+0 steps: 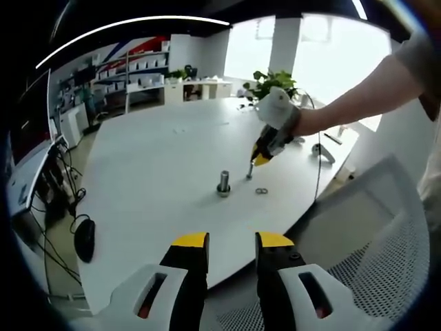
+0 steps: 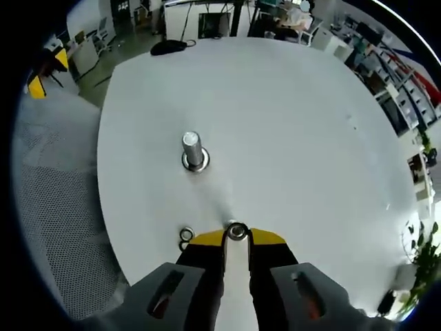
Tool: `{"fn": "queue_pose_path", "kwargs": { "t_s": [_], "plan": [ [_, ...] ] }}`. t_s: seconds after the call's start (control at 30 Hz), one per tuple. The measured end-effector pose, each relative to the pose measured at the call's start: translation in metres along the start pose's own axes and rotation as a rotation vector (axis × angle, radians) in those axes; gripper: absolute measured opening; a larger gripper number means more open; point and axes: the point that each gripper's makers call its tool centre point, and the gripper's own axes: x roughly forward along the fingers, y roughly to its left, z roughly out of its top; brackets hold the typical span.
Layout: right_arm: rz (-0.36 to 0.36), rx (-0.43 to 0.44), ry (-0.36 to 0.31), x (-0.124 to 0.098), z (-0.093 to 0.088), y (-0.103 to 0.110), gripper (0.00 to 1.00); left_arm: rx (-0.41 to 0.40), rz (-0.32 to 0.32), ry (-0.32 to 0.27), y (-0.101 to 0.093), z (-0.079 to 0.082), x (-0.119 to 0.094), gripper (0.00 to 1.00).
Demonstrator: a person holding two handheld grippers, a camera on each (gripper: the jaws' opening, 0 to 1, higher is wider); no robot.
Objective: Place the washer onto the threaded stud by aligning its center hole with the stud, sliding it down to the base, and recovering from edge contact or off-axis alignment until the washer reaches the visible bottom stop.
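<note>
White tabletop (image 2: 310,138) carried an upright threaded stud (image 2: 193,150) near its edge. My right gripper (image 2: 237,238) was clamped on a washer (image 2: 237,232); spare washers (image 2: 186,236) lay beside it. My left gripper (image 1: 231,241) hung apart, empty.

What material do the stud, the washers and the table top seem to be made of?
Stud: likely bare metal, silver-grey with a bright glint on top.
Washer in the right tongs, and the spare washers on the table: probably steel, grey and shiny.
Table top: smooth matte white, perhaps laminate; the look leaves it open.
</note>
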Motion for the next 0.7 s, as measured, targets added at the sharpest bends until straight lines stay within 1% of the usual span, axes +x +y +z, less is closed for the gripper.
{"fn": "queue_pose_path", "kwargs": {
  "t_s": [0.4, 0.5, 0.7],
  "plan": [
    [0.02, -0.035, 0.054, 0.018, -0.005, 0.001, 0.14, 0.0, 0.001, 0.003, 0.0, -0.001, 0.001, 0.25],
    [0.019, -0.051, 0.073, 0.023, -0.009, 0.0, 0.14, -0.002, 0.003, 0.002, 0.0, 0.0, 0.001, 0.24],
    [0.034, -0.046, 0.094, 0.031, -0.013, 0.003, 0.14, 0.001, 0.005, 0.002, 0.0, 0.0, 0.001, 0.24]
  ]
}}
